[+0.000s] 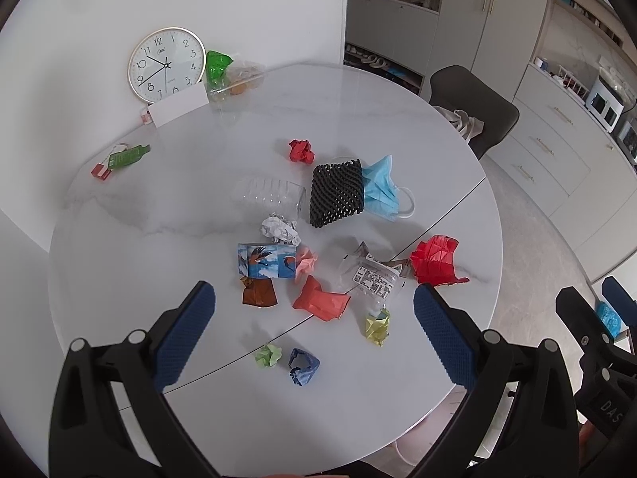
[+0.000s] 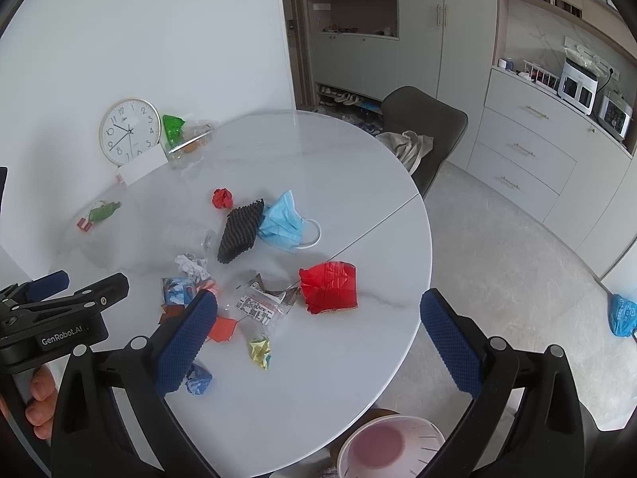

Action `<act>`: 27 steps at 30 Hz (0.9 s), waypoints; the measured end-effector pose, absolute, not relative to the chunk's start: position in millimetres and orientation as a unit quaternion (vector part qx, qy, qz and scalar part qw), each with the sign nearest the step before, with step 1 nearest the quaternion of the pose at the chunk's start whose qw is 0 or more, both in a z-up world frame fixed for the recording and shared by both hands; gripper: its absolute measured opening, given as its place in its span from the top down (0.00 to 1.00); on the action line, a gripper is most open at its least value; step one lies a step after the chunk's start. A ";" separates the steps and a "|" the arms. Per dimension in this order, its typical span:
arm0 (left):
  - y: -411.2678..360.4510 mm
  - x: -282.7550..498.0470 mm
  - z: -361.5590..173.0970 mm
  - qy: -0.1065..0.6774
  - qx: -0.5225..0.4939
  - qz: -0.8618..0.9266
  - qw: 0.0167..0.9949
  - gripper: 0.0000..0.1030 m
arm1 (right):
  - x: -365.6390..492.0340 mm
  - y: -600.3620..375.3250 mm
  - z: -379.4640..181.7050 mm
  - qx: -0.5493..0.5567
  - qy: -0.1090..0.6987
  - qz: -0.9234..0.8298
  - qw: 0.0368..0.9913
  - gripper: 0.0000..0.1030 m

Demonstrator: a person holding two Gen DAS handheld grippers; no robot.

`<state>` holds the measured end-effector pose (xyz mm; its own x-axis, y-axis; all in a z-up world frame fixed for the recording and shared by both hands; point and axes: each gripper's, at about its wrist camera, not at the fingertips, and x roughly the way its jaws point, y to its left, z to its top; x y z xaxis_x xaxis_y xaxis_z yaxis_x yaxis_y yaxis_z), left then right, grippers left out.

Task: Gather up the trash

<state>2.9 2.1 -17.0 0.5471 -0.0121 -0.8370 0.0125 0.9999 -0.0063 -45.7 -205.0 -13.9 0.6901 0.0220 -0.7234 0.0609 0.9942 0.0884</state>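
Left claw [image 1: 314, 306] gapes just above scattered trash [image 1: 320, 298].

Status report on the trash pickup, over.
Left gripper and right gripper open, empty, above the table. Paper scraps, face mask, black foam net uncollected. Pink bin below table edge. Path clear.
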 end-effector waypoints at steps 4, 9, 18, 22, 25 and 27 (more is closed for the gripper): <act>2.4 3.1 -16.8 0.477 0.000 -0.007 0.879 0.07 | -45.5 -205.2 -13.9 0.052 0.394 -0.010 0.918 0.02; 2.5 3.2 -18.8 0.478 0.001 -0.007 0.878 0.07 | -46.1 -205.0 -15.1 0.053 0.395 -0.011 0.917 0.02; 2.1 2.6 -19.2 0.479 0.003 -0.008 0.878 0.07 | -45.5 -206.0 -16.0 0.052 0.396 -0.011 0.917 0.02; 2.2 2.7 -18.9 0.479 0.002 -0.008 0.878 0.07 | -45.5 -205.9 -15.8 0.052 0.397 -0.010 0.916 0.02; 2.1 2.5 -18.7 0.479 0.003 -0.008 0.878 0.07 | -46.8 -205.9 -17.1 0.052 0.397 -0.011 0.916 0.02; 2.1 2.8 -18.6 0.479 0.003 -0.007 0.878 0.07 | -45.4 -205.9 -16.0 0.052 0.397 -0.010 0.916 0.02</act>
